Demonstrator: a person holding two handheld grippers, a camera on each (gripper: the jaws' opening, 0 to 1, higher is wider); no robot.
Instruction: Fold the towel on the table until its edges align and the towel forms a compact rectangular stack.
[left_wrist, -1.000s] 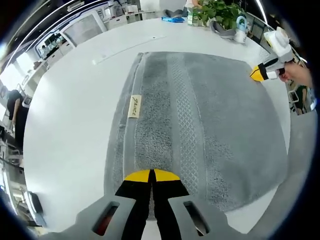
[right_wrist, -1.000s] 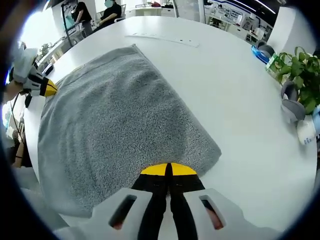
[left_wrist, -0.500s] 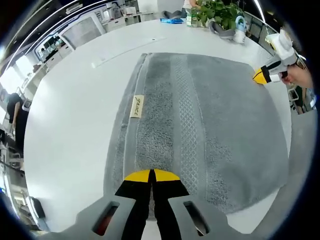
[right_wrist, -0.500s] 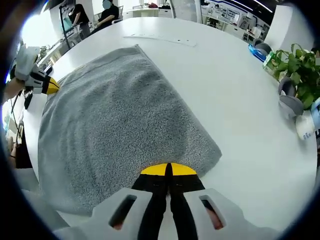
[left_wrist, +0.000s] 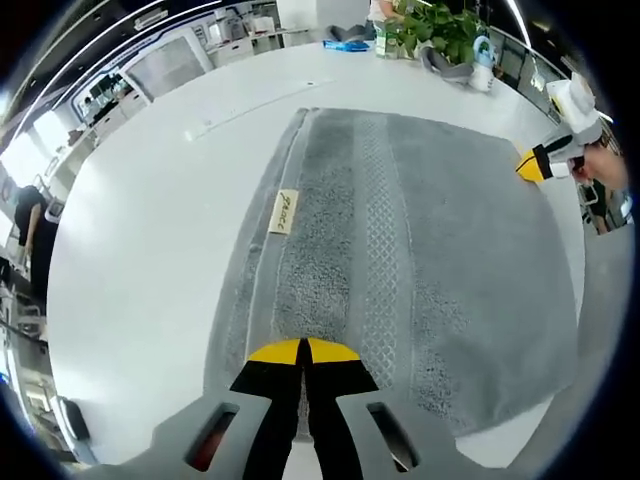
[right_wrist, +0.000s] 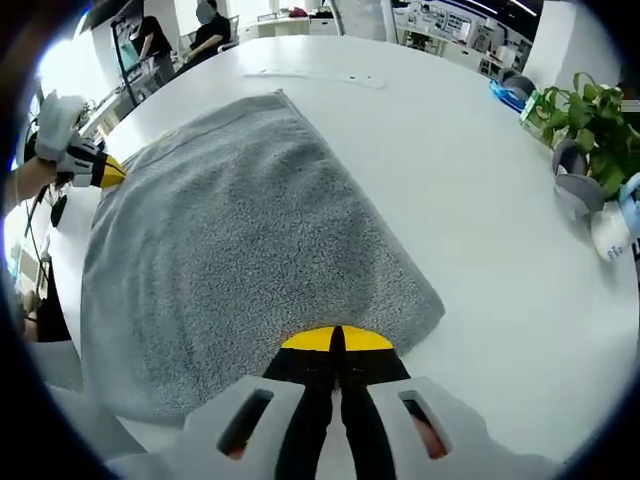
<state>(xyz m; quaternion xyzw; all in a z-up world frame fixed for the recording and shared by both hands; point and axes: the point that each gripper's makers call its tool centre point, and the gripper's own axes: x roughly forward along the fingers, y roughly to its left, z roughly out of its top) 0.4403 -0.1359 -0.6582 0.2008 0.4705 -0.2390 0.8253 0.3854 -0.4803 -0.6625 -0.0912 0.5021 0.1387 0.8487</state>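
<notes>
Grey terry towel (left_wrist: 400, 260) spread flat over white round table (left_wrist: 150, 250), filling centre and right of the left gripper view; woven diamond-pattern band runs bottom to top, small cream label (left_wrist: 284, 212) near its left hem. Left gripper (left_wrist: 303, 352) at bottom centre, yellow-tipped jaws pressed together on the towel's near edge, cloth pinched between them. Right gripper (left_wrist: 532, 165) at right edge of that frame, yellow tip at the towel's far corner, held by a hand (left_wrist: 605, 165)

Right gripper view: towel (right_wrist: 240, 250) lies across centre and left, plain looped side, one corner toward upper centre. Right gripper (right_wrist: 336, 341) at bottom centre, jaws closed with no gap, clamped on the towel's near edge. Left gripper (right_wrist: 108, 171) at left edge of frame, yellow tip touching the towel's corner there

Potted green plant (right_wrist: 590, 115) at right edge, pale strip (right_wrist: 315, 77) on the table near upper centre. Two people (right_wrist: 180, 38) stand at upper left, beyond the table
</notes>
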